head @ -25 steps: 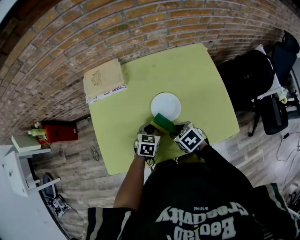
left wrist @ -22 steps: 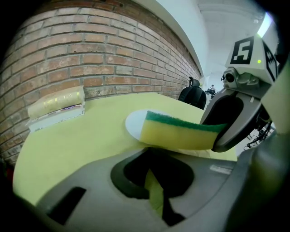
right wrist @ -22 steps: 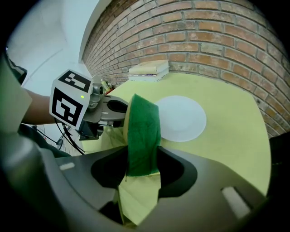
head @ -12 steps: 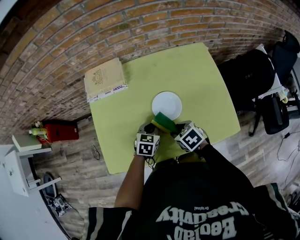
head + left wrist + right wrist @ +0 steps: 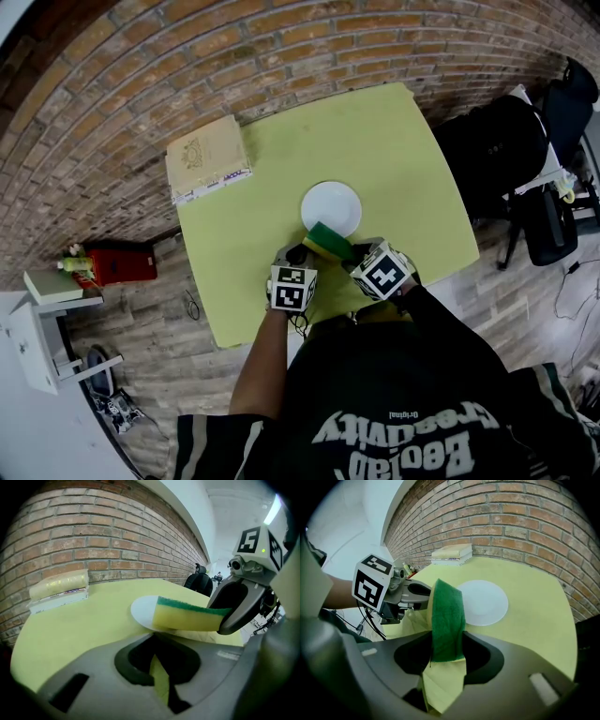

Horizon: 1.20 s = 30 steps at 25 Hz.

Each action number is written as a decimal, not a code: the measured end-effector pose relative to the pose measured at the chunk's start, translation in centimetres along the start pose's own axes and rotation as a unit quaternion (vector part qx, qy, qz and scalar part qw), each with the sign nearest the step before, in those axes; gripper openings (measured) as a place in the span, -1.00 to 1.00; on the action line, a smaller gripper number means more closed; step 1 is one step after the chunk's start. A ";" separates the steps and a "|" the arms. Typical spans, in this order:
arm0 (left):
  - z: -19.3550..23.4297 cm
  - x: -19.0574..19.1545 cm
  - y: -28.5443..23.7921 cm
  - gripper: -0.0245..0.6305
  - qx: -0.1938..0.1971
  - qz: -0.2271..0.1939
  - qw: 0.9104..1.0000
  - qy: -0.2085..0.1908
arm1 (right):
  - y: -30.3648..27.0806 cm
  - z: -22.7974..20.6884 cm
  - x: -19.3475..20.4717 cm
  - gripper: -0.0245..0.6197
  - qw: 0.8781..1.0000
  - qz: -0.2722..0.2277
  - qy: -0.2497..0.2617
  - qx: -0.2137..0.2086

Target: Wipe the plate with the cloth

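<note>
A round white plate point(image 5: 331, 208) point(image 5: 143, 610) point(image 5: 483, 602) lies in the middle of the yellow-green table point(image 5: 394, 150). My right gripper point(image 5: 343, 253) point(image 5: 447, 644) is shut on a yellow sponge with a green scouring face point(image 5: 326, 243) point(image 5: 187, 616) point(image 5: 446, 616). The sponge hangs just over the plate's near rim; whether it touches the plate I cannot tell. My left gripper point(image 5: 300, 256) point(image 5: 161, 670) is shut with nothing in it, close beside the sponge on the left, short of the plate.
A flat cream box point(image 5: 208, 159) point(image 5: 58, 590) point(image 5: 452, 553) lies at the table's far left corner by the brick wall. Black bags and chairs point(image 5: 497, 155) stand right of the table. A red case point(image 5: 117, 264) and a white shelf point(image 5: 37, 328) are on the floor at left.
</note>
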<state>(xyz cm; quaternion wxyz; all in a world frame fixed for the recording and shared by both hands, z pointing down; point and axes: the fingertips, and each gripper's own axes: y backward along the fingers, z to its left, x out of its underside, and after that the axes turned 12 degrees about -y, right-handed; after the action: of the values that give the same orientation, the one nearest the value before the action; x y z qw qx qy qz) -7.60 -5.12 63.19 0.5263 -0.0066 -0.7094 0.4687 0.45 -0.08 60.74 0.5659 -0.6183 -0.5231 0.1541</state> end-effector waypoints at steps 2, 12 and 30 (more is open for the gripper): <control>-0.1 0.0 0.0 -0.91 0.000 0.001 1.000 -0.001 | 0.2 -0.2 0.1 -0.32 1.000 0.000 0.000 0.002; -0.2 0.1 -0.1 -0.91 -0.007 0.003 1.000 -0.012 | 1.0 -2.0 1.1 -0.32 1.000 -0.006 -0.020 0.014; -0.1 0.2 -0.1 -0.91 -0.011 0.001 1.000 -0.008 | 2.6 -6.0 1.7 -0.32 0.996 -0.026 -0.054 0.063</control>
<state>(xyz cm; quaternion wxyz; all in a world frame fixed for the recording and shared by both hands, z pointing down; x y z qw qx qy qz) -7.57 -5.04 63.38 0.5199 -0.0092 -0.7187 0.4615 7.07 -1.40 61.08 0.5780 -0.5589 -0.5580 0.2054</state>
